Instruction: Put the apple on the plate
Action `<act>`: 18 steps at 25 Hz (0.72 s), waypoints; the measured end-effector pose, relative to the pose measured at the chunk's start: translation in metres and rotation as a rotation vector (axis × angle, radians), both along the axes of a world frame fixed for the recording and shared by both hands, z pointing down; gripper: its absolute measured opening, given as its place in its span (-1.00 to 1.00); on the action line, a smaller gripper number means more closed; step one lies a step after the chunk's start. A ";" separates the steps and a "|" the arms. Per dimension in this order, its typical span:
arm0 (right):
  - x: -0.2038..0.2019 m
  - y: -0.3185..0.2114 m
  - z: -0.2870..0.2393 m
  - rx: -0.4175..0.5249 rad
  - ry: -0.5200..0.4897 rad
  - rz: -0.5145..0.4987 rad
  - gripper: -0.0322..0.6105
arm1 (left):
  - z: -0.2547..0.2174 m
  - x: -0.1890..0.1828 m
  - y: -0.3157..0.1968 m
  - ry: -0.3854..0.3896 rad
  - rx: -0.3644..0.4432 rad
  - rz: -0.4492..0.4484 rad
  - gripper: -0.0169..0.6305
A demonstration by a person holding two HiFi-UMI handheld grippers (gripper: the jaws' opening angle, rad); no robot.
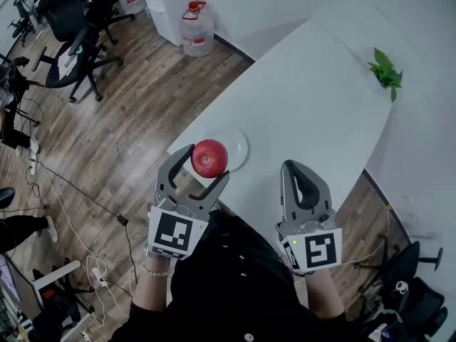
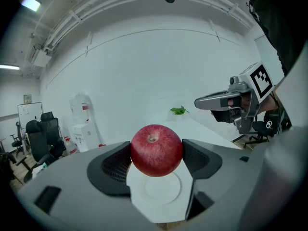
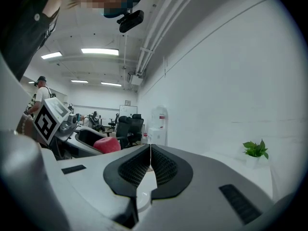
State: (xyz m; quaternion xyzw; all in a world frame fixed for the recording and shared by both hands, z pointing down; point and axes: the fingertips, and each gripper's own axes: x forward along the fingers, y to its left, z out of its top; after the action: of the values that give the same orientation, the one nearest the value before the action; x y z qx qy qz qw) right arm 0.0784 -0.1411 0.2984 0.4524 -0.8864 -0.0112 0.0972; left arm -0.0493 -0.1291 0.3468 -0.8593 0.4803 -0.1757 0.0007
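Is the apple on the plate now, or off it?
Off it: the left gripper holds the apple over the plate, whose middle shows bare.

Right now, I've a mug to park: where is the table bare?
Bare from the plate to the potted plant at the far end of the table. Crowded only at the near edge: left gripper holding the apple above the plate, shut right gripper beside it.

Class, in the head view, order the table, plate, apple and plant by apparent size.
1. table
2. plate
3. apple and plant: too alike to rank; the apple is held nearer the camera.
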 end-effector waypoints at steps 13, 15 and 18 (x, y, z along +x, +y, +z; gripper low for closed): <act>0.013 -0.001 0.009 -0.033 0.032 0.099 -0.77 | 0.064 0.009 -0.034 -0.037 -0.051 0.067 0.13; 0.015 0.000 0.011 -0.040 0.037 0.108 -0.77 | 0.078 0.010 -0.036 -0.048 -0.064 0.069 0.13; 0.016 0.002 0.016 -0.053 0.043 0.117 -0.77 | 0.091 0.012 -0.042 -0.061 -0.072 0.081 0.13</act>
State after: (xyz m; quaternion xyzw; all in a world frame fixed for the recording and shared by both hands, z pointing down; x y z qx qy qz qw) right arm 0.0947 -0.1390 0.3140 0.5003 -0.8562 0.0083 0.1284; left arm -0.0375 -0.1709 0.4375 -0.8718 0.4383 -0.2185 -0.0084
